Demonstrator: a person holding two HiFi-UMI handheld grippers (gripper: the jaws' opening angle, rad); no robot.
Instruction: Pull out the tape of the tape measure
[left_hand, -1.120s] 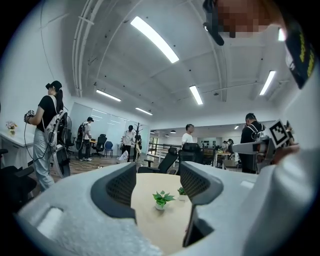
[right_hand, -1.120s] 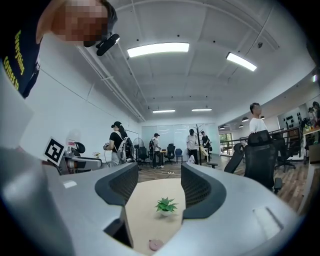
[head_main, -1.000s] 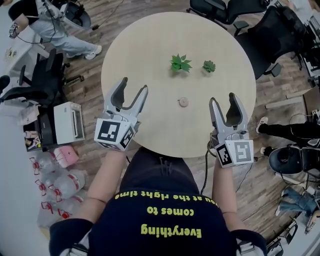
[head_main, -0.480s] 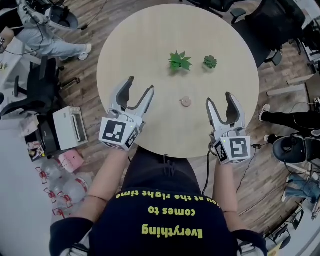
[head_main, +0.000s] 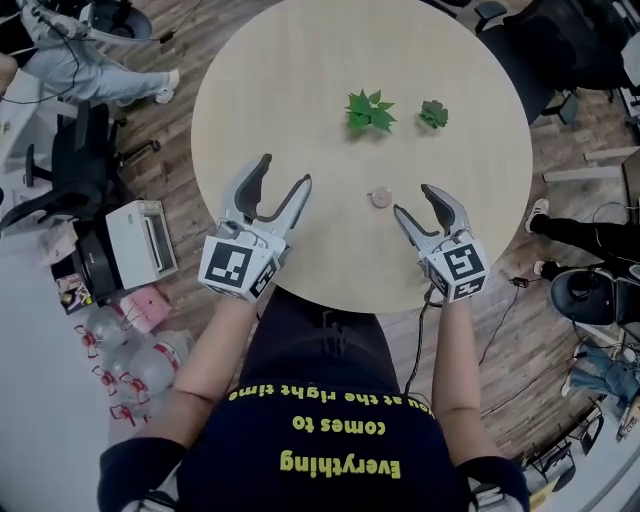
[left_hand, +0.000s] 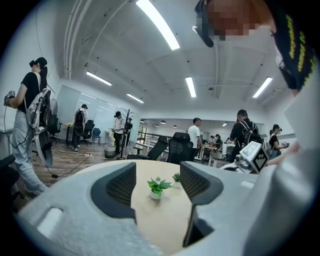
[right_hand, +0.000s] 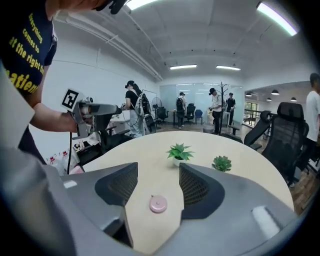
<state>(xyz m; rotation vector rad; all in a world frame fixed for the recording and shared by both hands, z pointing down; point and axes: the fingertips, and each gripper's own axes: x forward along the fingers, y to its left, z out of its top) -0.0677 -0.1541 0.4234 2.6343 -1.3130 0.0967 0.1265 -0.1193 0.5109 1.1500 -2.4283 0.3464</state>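
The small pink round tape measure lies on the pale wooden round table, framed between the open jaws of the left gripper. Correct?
No. The small pink round tape measure lies on the pale wooden round table, framed between the open jaws of the right gripper, not the left gripper. The right gripper view shows it.

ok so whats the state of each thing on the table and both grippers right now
pink tape measure: lying flat on the table, no tape drawn out, untouched
left gripper: jaws apart, empty, over the table's near edge
right gripper: jaws apart, empty, aimed at the tape measure just ahead of its tips
leafy potted plant: upright
small succulent: upright, beside the leafy plant
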